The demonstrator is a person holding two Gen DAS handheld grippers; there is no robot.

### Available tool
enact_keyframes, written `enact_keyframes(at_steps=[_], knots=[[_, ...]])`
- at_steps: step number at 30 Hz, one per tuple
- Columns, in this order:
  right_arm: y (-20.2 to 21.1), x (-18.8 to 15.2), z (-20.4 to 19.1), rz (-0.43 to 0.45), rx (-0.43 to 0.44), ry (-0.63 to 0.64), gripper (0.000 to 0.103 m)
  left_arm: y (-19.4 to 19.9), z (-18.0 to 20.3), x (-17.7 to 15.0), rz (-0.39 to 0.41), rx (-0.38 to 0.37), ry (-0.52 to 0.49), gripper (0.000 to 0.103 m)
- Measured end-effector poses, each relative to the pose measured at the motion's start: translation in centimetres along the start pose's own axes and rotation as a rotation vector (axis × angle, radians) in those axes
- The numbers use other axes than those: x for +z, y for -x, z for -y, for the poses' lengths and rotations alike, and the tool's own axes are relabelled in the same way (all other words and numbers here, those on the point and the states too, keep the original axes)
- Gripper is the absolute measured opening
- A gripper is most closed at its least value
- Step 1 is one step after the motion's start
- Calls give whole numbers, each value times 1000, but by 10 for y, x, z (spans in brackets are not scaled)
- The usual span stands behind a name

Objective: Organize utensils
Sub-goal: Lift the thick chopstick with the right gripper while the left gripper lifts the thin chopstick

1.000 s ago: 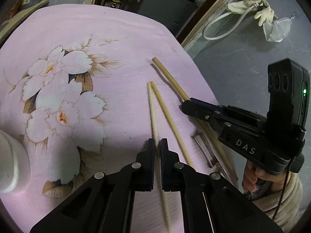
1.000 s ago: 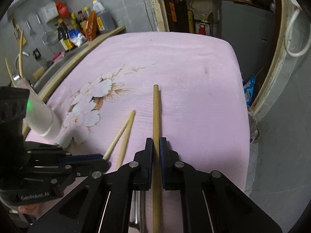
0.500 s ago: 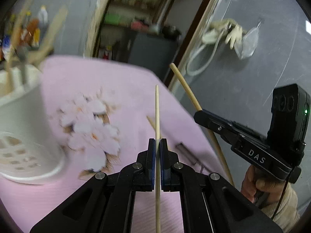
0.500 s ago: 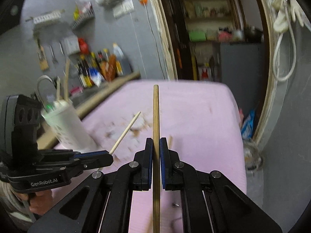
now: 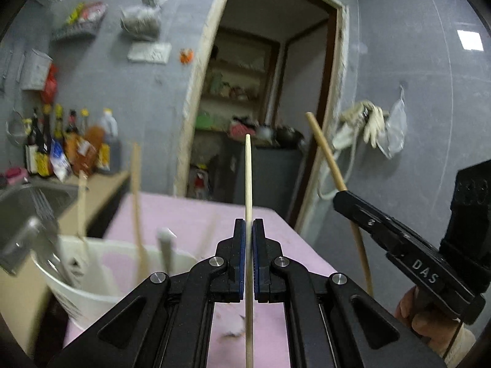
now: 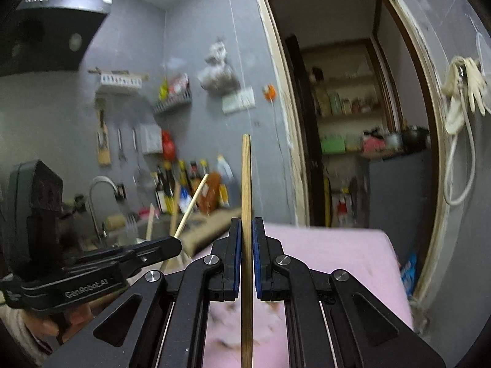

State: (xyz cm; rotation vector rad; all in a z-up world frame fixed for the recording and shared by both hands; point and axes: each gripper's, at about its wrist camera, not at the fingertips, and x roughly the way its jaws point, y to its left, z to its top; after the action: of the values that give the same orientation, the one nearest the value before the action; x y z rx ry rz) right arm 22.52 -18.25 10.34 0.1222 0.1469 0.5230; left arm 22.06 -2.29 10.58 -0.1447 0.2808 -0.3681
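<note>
My left gripper (image 5: 249, 227) is shut on a thin pale chopstick (image 5: 248, 181) that points up and forward. My right gripper (image 6: 246, 225) is shut on a thicker brown chopstick (image 6: 245, 178), also held upright. Each gripper shows in the other's view: the right one (image 5: 340, 197) with its chopstick (image 5: 325, 153) at right, the left one (image 6: 176, 245) with its chopstick (image 6: 191, 205) at left. A white utensil holder (image 5: 92, 288) with a fork and several wooden sticks stands low left of my left gripper, blurred.
The pink floral cloth (image 5: 196, 214) covers the table below both grippers. A sink (image 5: 27, 196) and a counter with sauce bottles (image 5: 70, 153) lie to the left. An open doorway (image 6: 353, 122) with shelves is ahead. A hose and gloves (image 6: 463, 92) hang on the right wall.
Both grippers have lifted their chopsticks off the cloth and tilted them upright. The views now face the wall and doorway. The white holder has come closer to my left gripper.
</note>
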Motion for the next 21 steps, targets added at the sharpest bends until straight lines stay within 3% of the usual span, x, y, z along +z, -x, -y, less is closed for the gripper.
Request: enact_keyframes(at_steps=[11, 16, 21], knots=[[-55, 42, -52, 190, 107, -78, 5, 30, -105, 54, 164, 163, 104, 2], [-82, 36, -66, 274, 147, -129, 5, 40, -154, 52, 242, 200, 197, 2], [-93, 18, -62, 329, 126, -179, 5, 44, -177, 38, 295, 234, 221, 2]])
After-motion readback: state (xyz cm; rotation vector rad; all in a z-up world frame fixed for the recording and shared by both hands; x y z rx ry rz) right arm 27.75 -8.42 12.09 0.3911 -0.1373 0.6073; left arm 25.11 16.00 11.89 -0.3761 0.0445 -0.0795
